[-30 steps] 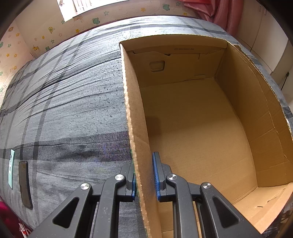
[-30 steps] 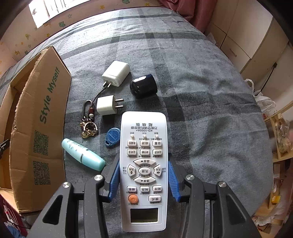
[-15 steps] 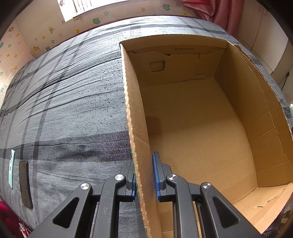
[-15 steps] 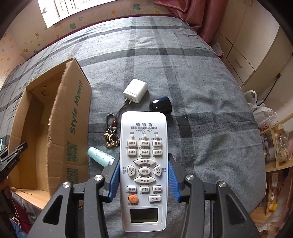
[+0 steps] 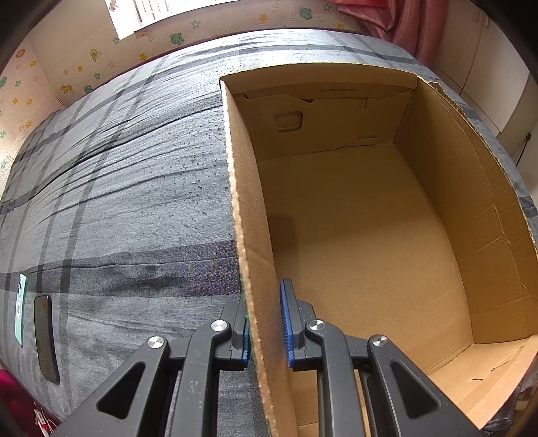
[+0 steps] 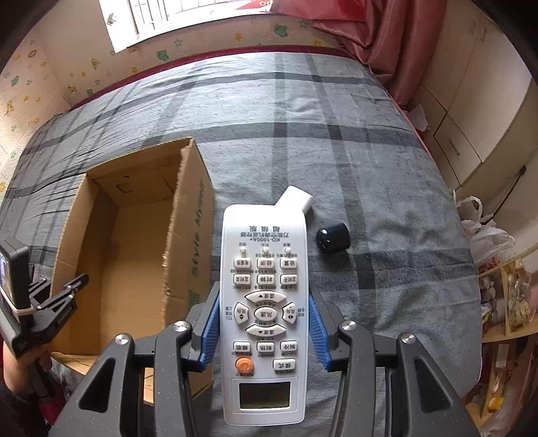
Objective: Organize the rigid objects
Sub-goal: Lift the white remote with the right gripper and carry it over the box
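Observation:
My right gripper (image 6: 264, 322) is shut on a white remote control (image 6: 264, 292), held high above the grey plaid bed with its buttons facing the camera. Below it lie a white charger (image 6: 297, 198) and a small black cap-like object (image 6: 333, 236). The open cardboard box (image 6: 134, 242) sits to the left with nothing visible inside. My left gripper (image 5: 265, 324) is shut on the box's left wall (image 5: 248, 235), one blue pad inside and one outside. In the right wrist view the left gripper (image 6: 72, 287) shows at the box's near left corner.
A dark phone (image 5: 45, 339) and a pale green card (image 5: 21, 307) lie near the bed's left edge. Cupboards (image 6: 470, 111) and a plastic bag (image 6: 487, 235) stand to the right of the bed. A red curtain (image 6: 370, 30) hangs at the far corner.
My right gripper has risen with the remote and drifted towards the box; the keys, blue tag, teal tube and second charger are now hidden behind the remote. The left gripper has not moved.

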Demonstrator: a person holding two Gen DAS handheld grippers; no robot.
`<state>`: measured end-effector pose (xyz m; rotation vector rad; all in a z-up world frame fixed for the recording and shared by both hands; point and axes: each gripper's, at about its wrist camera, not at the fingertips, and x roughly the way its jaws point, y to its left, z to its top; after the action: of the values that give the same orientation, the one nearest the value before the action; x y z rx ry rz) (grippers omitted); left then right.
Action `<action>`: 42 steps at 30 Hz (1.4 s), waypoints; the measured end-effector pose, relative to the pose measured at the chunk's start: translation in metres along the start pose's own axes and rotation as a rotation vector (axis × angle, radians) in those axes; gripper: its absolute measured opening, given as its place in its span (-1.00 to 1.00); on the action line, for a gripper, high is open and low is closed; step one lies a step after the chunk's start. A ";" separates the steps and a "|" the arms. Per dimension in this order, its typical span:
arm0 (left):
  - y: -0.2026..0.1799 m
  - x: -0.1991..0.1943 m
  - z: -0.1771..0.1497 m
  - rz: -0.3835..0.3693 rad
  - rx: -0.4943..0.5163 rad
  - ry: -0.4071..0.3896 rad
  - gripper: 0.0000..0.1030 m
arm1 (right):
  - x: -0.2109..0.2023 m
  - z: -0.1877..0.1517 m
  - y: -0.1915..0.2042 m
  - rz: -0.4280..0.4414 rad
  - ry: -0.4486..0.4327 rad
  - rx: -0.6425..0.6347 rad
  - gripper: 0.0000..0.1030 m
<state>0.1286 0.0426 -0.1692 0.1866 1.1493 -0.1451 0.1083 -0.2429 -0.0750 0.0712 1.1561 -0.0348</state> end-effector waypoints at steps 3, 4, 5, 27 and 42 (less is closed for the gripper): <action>0.000 0.000 0.000 0.000 0.000 0.000 -0.69 | -0.002 0.007 0.013 0.016 -0.002 -0.016 -0.05; 0.000 0.000 0.000 0.000 0.000 0.000 -0.69 | -0.002 0.009 0.017 0.022 -0.002 -0.022 -0.05; 0.000 0.000 0.000 -0.001 -0.001 0.000 -0.69 | -0.003 0.011 0.022 0.028 -0.003 -0.028 -0.05; 0.005 0.000 0.000 -0.021 -0.012 -0.002 -0.69 | 0.034 0.045 0.143 0.133 0.055 -0.198 -0.05; 0.010 0.001 0.000 -0.046 -0.017 -0.001 -0.69 | 0.104 0.047 0.168 0.130 0.177 -0.204 -0.05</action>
<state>0.1313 0.0522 -0.1690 0.1447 1.1541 -0.1763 0.2043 -0.0779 -0.1453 -0.0328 1.3231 0.2078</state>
